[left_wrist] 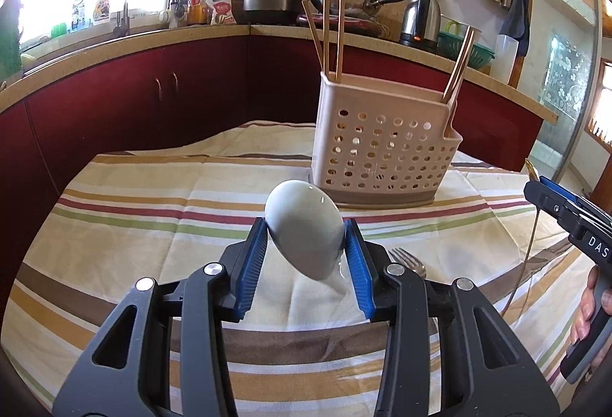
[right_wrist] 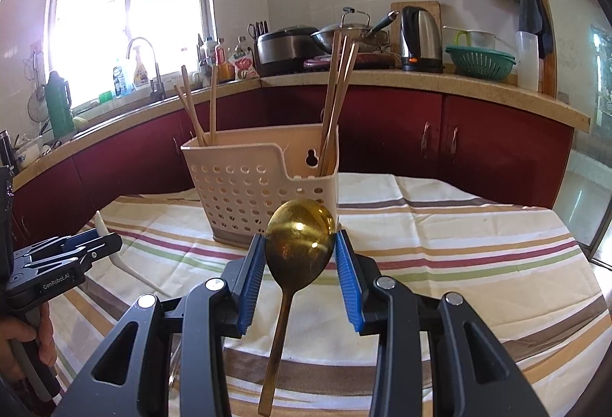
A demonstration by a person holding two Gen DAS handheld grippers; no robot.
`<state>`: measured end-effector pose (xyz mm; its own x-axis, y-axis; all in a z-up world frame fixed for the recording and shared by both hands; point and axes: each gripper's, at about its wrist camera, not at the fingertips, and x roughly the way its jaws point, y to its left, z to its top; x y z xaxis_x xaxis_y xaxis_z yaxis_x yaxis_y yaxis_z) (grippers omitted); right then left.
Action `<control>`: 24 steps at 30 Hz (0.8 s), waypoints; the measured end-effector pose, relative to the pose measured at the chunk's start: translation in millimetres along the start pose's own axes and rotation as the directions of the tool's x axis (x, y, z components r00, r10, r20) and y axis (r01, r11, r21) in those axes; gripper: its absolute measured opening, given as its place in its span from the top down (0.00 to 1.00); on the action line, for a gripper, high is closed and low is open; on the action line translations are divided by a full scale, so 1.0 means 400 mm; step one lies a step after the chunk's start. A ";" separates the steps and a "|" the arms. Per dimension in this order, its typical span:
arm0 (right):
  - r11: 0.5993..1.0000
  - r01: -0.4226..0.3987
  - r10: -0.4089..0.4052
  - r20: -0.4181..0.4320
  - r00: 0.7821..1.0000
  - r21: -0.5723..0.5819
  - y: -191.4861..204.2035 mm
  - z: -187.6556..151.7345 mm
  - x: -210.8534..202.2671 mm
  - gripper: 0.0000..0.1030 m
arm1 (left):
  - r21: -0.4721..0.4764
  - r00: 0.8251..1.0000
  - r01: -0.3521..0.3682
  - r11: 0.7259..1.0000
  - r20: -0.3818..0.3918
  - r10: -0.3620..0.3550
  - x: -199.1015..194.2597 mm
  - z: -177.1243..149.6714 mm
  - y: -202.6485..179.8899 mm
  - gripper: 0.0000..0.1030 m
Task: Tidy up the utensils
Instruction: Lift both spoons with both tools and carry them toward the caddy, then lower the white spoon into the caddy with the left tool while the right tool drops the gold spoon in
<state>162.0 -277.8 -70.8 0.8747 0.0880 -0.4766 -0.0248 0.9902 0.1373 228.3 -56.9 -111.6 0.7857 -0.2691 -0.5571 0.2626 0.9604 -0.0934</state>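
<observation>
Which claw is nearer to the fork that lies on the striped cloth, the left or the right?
Left. The fork lies just beside and under the left claw, which holds the white spoon. The right claw, with the gold spoon, is farther off.

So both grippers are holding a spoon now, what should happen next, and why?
Probably carry the gold spoon, clamped by its bowl in the right gripper, forward to the holder and lower it handle-first. The holder already stands close ahead with chopsticks in it, and the left gripper holds the white spoon ready to follow.
</observation>
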 end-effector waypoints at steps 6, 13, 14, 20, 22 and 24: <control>1.000 -0.002 0.002 0.036 0.999 -0.006 0.008 0.023 -0.010 0.64 | 0.006 0.999 0.001 1.000 0.033 -0.002 -0.015 0.025 -0.005 0.61; 1.000 -0.021 0.022 0.091 0.996 -0.005 0.005 0.081 -0.025 0.64 | 0.008 0.998 0.015 1.000 0.065 -0.016 -0.026 0.067 -0.011 0.61; 1.000 -0.026 0.026 0.104 0.994 -0.005 0.005 0.095 -0.029 0.64 | 0.007 0.997 0.020 1.000 0.071 -0.020 -0.028 0.076 -0.012 0.61; 0.998 -0.055 0.055 0.175 0.983 -0.008 0.006 0.189 -0.039 0.64 | 0.035 0.989 0.034 0.999 0.144 -0.038 -0.053 0.160 -0.023 0.61; 0.998 -0.057 0.059 0.199 0.978 -0.016 0.006 0.218 -0.041 0.64 | 0.039 0.984 0.045 0.998 0.171 -0.051 -0.059 0.192 -0.026 0.61; 0.998 -0.053 0.057 0.222 0.973 -0.027 0.007 0.248 -0.041 0.64 | 0.051 0.978 0.050 0.997 0.202 -0.059 -0.067 0.231 -0.033 0.61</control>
<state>195.7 -287.3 23.4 0.9575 0.1183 -0.2632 -0.0838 0.9868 0.1387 255.6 -69.1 -19.2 0.8658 -0.3342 -0.3723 0.3292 0.9409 -0.0791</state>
